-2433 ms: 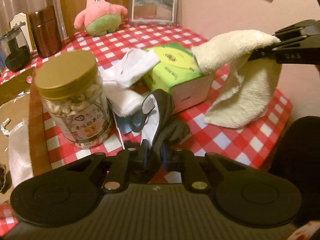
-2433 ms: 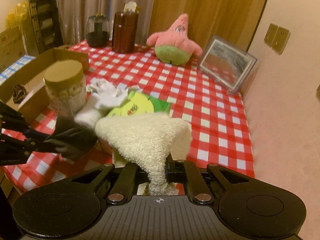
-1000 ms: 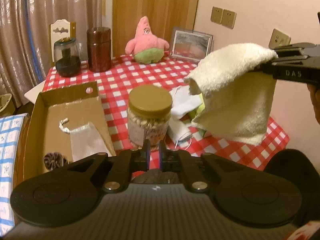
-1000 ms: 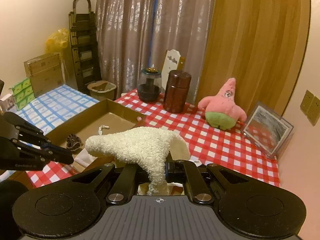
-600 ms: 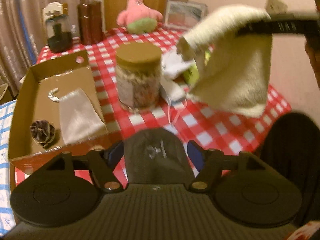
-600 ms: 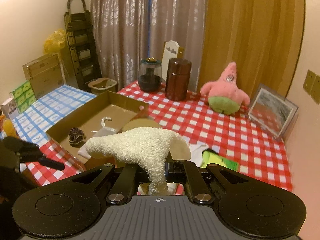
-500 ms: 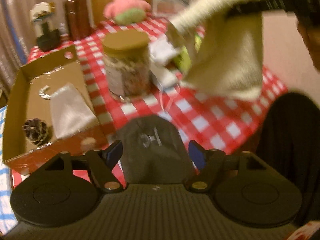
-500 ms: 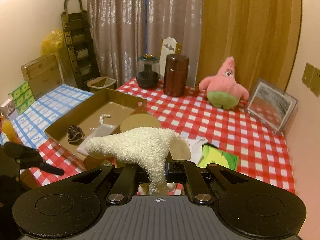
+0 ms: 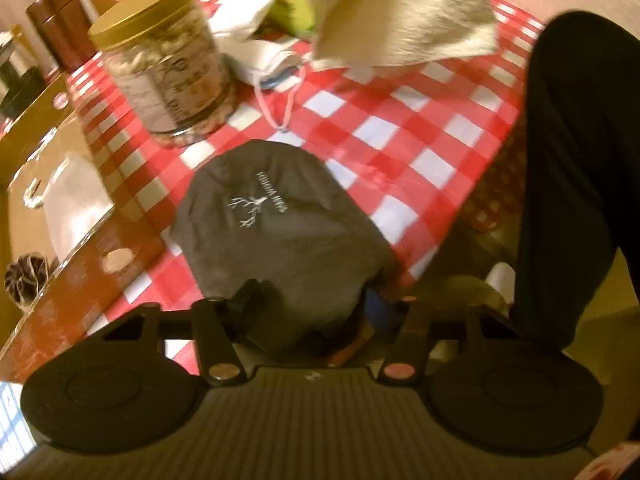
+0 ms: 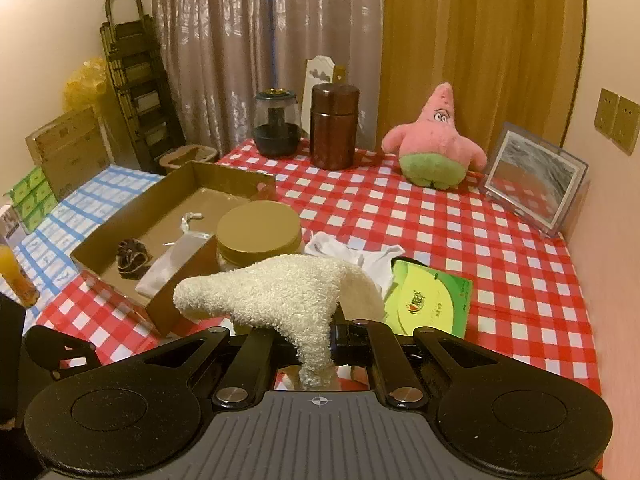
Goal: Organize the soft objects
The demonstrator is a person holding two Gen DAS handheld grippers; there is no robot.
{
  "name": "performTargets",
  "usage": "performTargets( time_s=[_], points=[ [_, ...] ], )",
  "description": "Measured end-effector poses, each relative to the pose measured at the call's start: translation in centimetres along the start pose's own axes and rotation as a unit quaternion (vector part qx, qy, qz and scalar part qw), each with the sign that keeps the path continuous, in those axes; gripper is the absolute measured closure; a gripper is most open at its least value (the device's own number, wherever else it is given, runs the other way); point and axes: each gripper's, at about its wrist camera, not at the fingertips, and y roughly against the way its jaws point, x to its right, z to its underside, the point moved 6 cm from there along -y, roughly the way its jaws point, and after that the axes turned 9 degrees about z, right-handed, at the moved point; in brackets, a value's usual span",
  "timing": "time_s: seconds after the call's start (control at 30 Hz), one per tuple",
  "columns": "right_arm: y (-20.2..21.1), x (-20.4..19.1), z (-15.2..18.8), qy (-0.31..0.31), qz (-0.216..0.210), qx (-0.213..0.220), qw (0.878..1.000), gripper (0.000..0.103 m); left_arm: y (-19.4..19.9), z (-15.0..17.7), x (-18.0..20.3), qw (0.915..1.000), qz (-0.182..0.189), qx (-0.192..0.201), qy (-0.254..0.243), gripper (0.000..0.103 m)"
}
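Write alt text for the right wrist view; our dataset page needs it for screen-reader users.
The right hand-held gripper pinches a cream fluffy towel above a red-checked table. Beyond it sit a cardboard box, a gold-lidded jar and a pink star plush.

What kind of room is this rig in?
Probably a lived-in home room, not a lab: a table under a red checked tablecloth, a pink starfish plush beside a picture frame, long curtains behind, and storage boxes along the wall.

A home: curtains (image 10: 264, 40), checked tablecloth (image 10: 460, 240), plush toy (image 10: 434, 148), framed picture (image 10: 536, 176)
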Motion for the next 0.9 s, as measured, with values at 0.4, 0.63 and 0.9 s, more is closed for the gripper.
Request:
performTargets(
  time_s=[0.4, 0.63, 0.9],
  points=[
    [1.8, -1.1, -1.2, 0.001, -0.011, 0.017, 1.000, 0.096, 6.6, -2.9, -3.1, 0.9913, -0.001, 0.109, 0.075, 0.094],
    [3.2, -3.4, -4.1, -0.005, -0.045, 0.043, 0.998, 0.096, 12.8, -4.8, -6.1, 0.9795, -0.016, 0.173, 0.102, 0.095],
    [2.2, -8.5, -8.7, -0.004, -0.101, 0.067, 0.993, 0.096, 18.0, -5.1, -11.0, 0.9663, -0.074, 0.209, 0.131, 0.095]
  ],
)
